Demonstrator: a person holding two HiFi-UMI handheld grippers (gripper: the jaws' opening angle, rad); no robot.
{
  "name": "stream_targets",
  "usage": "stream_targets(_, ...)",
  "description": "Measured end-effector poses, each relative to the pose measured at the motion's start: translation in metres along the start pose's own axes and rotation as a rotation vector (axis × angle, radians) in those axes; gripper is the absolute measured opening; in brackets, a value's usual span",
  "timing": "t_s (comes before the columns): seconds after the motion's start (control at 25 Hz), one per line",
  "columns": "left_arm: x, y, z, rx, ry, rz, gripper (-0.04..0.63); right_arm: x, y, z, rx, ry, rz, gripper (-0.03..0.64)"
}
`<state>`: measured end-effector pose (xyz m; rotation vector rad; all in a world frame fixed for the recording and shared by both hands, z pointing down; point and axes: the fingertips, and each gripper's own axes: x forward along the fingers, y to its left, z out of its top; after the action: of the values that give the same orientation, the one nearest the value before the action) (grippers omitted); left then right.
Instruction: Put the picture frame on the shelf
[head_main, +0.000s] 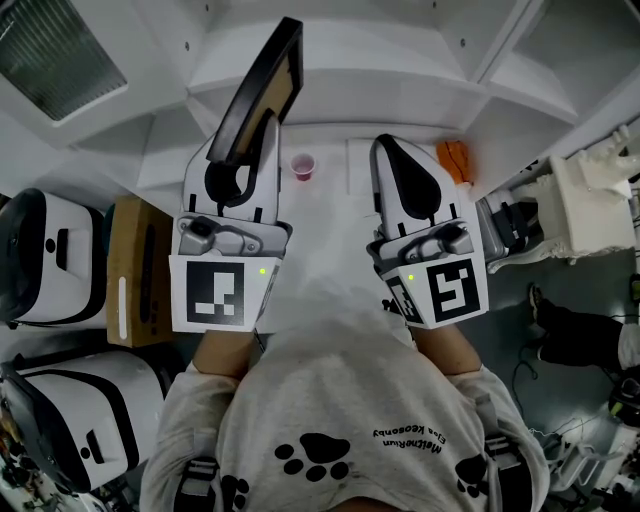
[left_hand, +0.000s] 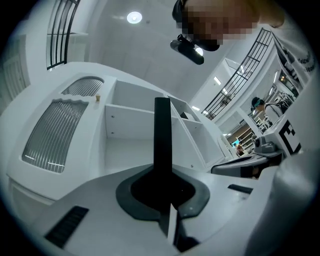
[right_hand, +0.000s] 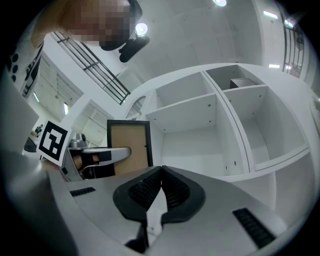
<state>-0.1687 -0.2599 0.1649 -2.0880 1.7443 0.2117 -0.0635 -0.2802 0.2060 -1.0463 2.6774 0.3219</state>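
Observation:
A black picture frame (head_main: 262, 90) with a tan back stands upright, pinched at its lower edge by my left gripper (head_main: 243, 150), which is shut on it. In the left gripper view the picture frame (left_hand: 162, 145) shows edge-on, rising from between the jaws. The right gripper view shows the picture frame (right_hand: 130, 147) at its left, tan side facing it. My right gripper (head_main: 405, 158) hangs beside it to the right, shut with nothing between its jaws; in its own view the right gripper (right_hand: 161, 172) has its ribbed pads meeting. Both grippers point up at the white shelf unit (head_main: 340, 70).
The shelf unit (right_hand: 200, 125) has several open white compartments. A small pink cup (head_main: 303, 166) stands on the white surface between the grippers, an orange object (head_main: 454, 157) to the right. A brown box (head_main: 138, 270) and white cases (head_main: 45, 260) lie at the left.

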Motion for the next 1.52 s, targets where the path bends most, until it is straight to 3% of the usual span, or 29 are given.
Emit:
stream_targets(0.28, 0.008, 0.007, 0.005, 0.084, 0.004, 0.007, 0.026, 0.004, 0.005, 0.002, -0.006, -0.004, 0.020, 0.034)
stream_targets(0.52, 0.021, 0.007, 0.004, 0.222, 0.028, 0.001, 0.026, 0.005, 0.001, 0.005, -0.011, -0.010, 0.021, 0.034)
stream_targets(0.72, 0.030, 0.005, -0.004, 0.422, 0.092, -0.031, 0.026, 0.006, -0.002, 0.006, -0.011, -0.010, 0.018, 0.034)
stream_targets(1.16, 0.055, -0.009, -0.019, 0.560, 0.152, -0.046, 0.026, 0.004, -0.016, 0.007, -0.008, -0.019, 0.004, 0.034)
stream_targets(1.52, 0.079, -0.028, -0.036, 0.782, 0.269, -0.120, 0.026, -0.002, -0.026, 0.012, -0.007, -0.030, -0.007, 0.034)
